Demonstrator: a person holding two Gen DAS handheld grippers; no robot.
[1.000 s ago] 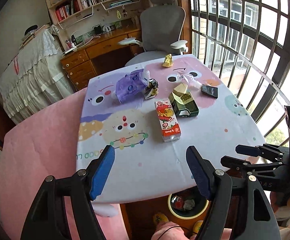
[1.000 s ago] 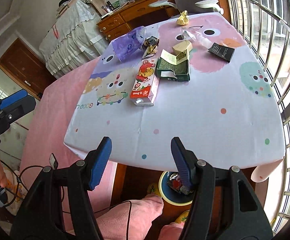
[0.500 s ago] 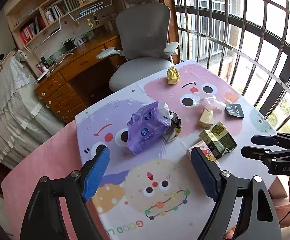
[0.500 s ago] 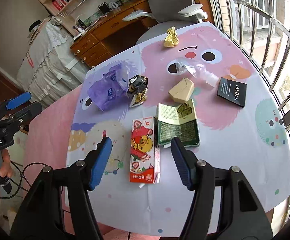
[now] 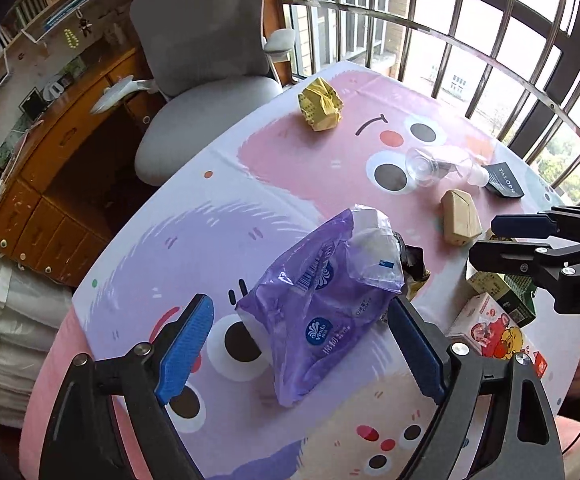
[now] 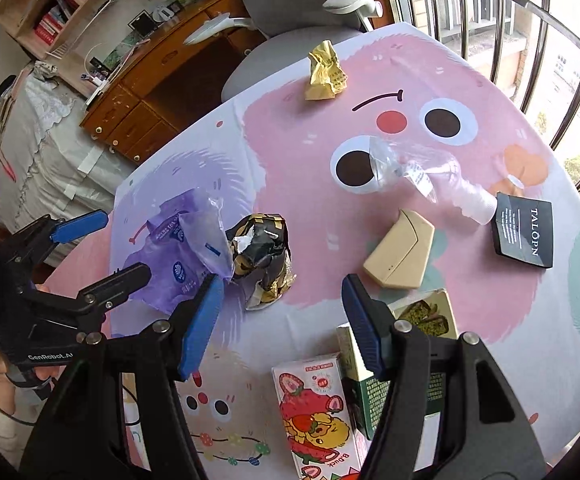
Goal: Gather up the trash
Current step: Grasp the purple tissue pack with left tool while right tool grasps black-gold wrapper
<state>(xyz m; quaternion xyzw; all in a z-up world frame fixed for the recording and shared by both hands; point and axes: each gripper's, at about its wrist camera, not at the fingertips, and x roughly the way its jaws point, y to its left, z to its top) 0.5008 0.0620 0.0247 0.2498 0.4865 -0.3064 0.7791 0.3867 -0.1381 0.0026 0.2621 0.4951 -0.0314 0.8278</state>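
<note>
While both grippers hang over the table (image 5: pixel 225 216) with jaws spread and nothing held, no trash is collected yet.

Left gripper (image 5: pixel 302 344): purple bag (image 5: pixel 322 296) lies between its fingers, mostly ahead of the tips. Right gripper (image 6: pixel 281 320): foil wrapper (image 6: pixel 263 258) just ahead, left of centre; tan box (image 6: pixel 400 254) ahead to its right; strawberry carton (image 6: pixel 314 404) and green carton (image 6: pixel 426 316) under and behind its tips.

Risks, as I judge them:
- Bag is thin, slack film; a pinch may catch one fold and slip out on lifting.
- Wrapper touches the bag's far end, so pulling the bag may drag it along or knock it aside.
- Grippers sit near each other; closing on neighbouring pieces together could make them collide.
- Clear bottle (image 6: pixel 430 176) far ahead could roll if bumped.
</note>
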